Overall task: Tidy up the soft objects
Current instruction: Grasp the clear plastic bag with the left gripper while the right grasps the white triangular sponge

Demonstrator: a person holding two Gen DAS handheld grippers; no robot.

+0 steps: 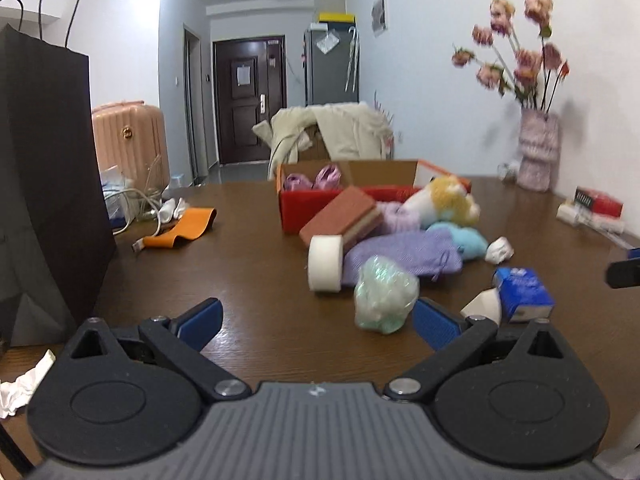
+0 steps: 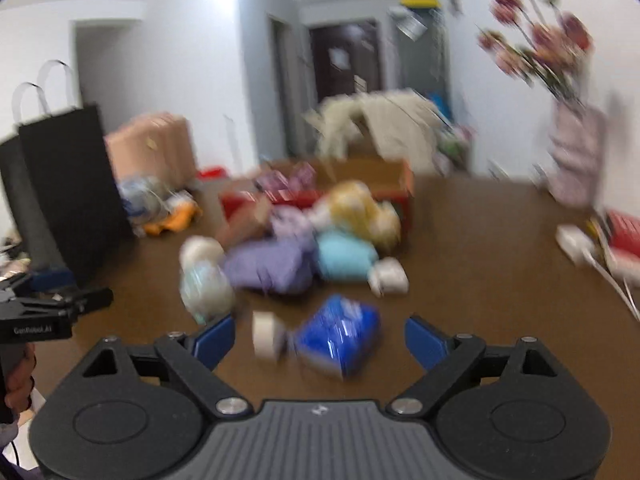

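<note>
Looking along our left tongs, we see the blue pads spread wide, holding nothing; a crinkled pale-green plastic bundle lies on the brown wooden tabletop just ahead, near the red cardboard box. Through the blurred right view, our right tongs gape empty around a blue tissue packet.

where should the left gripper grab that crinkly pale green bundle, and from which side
Take the pale green bundle across its bulging middle, coming in low from the near side. It sits free on the table, just ahead of the open left gripper and toward its right finger, so shift slightly right first.
</note>
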